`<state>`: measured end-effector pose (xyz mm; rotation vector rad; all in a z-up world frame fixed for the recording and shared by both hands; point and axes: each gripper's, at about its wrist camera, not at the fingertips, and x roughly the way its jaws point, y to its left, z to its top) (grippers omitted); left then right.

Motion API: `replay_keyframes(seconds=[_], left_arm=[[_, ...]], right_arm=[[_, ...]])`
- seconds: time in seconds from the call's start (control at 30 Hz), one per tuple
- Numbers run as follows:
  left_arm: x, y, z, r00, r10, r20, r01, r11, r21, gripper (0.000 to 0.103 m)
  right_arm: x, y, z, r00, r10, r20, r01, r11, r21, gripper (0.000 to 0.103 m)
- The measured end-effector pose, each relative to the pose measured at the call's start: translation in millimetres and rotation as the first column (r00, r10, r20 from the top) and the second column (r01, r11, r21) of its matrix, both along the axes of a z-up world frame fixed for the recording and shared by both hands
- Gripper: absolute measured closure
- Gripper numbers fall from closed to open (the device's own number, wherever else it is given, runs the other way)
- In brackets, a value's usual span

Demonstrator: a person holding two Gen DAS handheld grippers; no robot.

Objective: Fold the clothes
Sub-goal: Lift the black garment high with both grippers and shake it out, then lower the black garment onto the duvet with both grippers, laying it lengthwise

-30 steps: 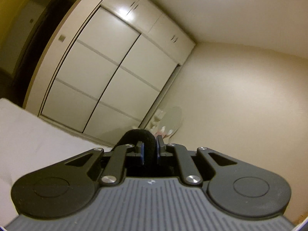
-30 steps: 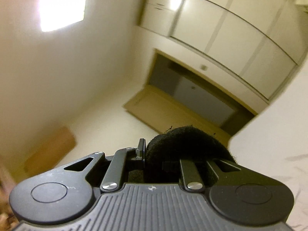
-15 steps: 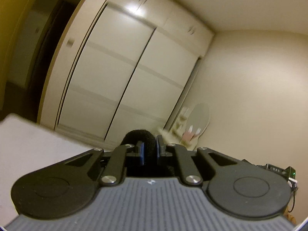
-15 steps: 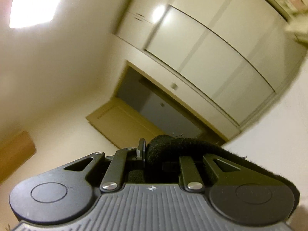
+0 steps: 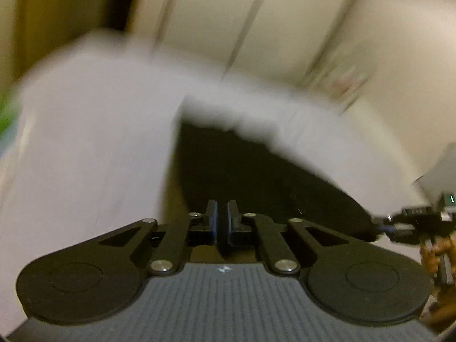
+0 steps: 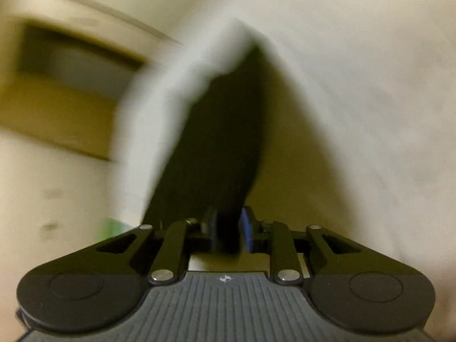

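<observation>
**Item: dark garment** (image 5: 256, 176). Black cloth stretched between the two claws over a pale bed surface (image 5: 85, 148). Both views are heavily smeared, so weave, type of garment and edges cannot be made out. Whether the far end of the cloth touches the bed cannot be told.

**Item: left claw** (image 5: 222, 223). Fingers drawn nearly together, a thin fold of the black cloth apparently pinched between them; the cloth fans out ahead and to the right. The second tool and the hand holding it (image 5: 419, 228) show at the right edge of this view, at the far corner of the garment.

**Item: right claw** (image 6: 229, 229). Clenched on a thicker bunch of the same garment (image 6: 222, 131), which rises from the jaws as a long dark strip; a blue pad (image 6: 247, 229) shows beside it.

**Item: surroundings.** Pale wardrobe doors (image 5: 256, 22) behind the bed; a doorway (image 6: 79, 65) in the right view.

**Judged step:** laying the cloth out flat, early in the fold.

**Risks:**
- The left pinch looks shallow; a quick swing could pull the cloth free.
- Uneven tension between the claws would land the cloth skewed or creased.
- The bunched right grip may trap extra layers, leaving a lump in the fold.
</observation>
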<state>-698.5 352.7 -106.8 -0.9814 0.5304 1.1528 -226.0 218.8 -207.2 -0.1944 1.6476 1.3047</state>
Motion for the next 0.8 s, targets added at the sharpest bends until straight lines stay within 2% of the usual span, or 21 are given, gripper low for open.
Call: replay_keyframes(seconds=[0.03, 0.07, 0.1, 0.17, 0.3, 0.33, 0.37, 0.4, 0.5, 0.6, 0.67, 0.73, 0.8], left_arm=[[-2, -13, -33, 0.999, 0.016, -0.031, -0.019, 0.994, -0.112, 0.1], [-2, -27, -58, 0.998, 0.014, -0.06, -0.025, 0.982, -0.185, 0.1], [1, -38, -75, 0.997, 0.002, -0.074, -0.02, 0.973, -0.231, 0.1], [12, -46, -91, 0.996, -0.025, -0.09, 0.0, 0.962, -0.272, 0.097], [32, -48, -110, 0.998, -0.04, -0.053, 0.024, 0.962, -0.272, 0.087], [35, -48, -120, 0.998, -0.043, -0.049, 0.028, 0.963, -0.268, 0.079], [38, -48, -131, 0.998, -0.046, -0.046, 0.033, 0.964, -0.263, 0.072], [41, -47, -141, 0.998, -0.05, -0.043, 0.037, 0.966, -0.257, 0.066], [43, -31, -183, 0.999, -0.04, -0.01, 0.037, 0.97, -0.241, 0.065], [39, -8, -212, 0.998, 0.007, 0.058, 0.007, 0.973, -0.231, 0.052], [33, 4, -229, 0.991, 0.036, 0.125, -0.004, 0.969, -0.247, 0.051], [27, 16, -247, 0.979, 0.067, 0.191, -0.014, 0.964, -0.264, 0.056], [20, 29, -264, 0.962, 0.098, 0.255, -0.023, 0.959, -0.281, 0.056]], right_arm=[[-1, -17, -30, 1.0, -0.005, 0.022, 0.007, 0.995, -0.103, 0.079], [-3, -36, -55, 0.999, 0.003, 0.048, 0.006, 0.984, -0.177, 0.079], [-6, -47, -66, 0.997, 0.016, 0.072, -0.001, 0.978, -0.209, 0.079], [-12, -69, -86, 0.993, 0.042, 0.113, -0.011, 0.964, -0.265, 0.078], [-23, -52, -73, 0.992, 0.056, 0.109, -0.039, 0.987, -0.159, 0.06], [-20, -55, -75, 0.992, 0.06, 0.11, -0.045, 0.99, -0.131, 0.055], [-22, -50, -81, 0.993, 0.051, 0.104, -0.039, 0.993, -0.115, 0.046], [-23, -45, -86, 0.994, 0.042, 0.097, -0.033, 0.995, -0.099, 0.043], [-27, -31, -103, 0.997, 0.016, 0.077, -0.013, 0.999, -0.051, 0.043], [-31, -16, -120, 0.998, -0.008, 0.055, 0.009, 1.0, -0.004, 0.043], [-34, -6, -132, 0.999, -0.024, 0.04, 0.023, 0.999, 0.028, 0.041], [-37, 3, -144, 0.999, -0.043, 0.02, 0.041, 0.997, 0.058, 0.037], [-36, 12, -163, 0.995, -0.089, -0.048, 0.092, 0.993, 0.079, 0.034]])
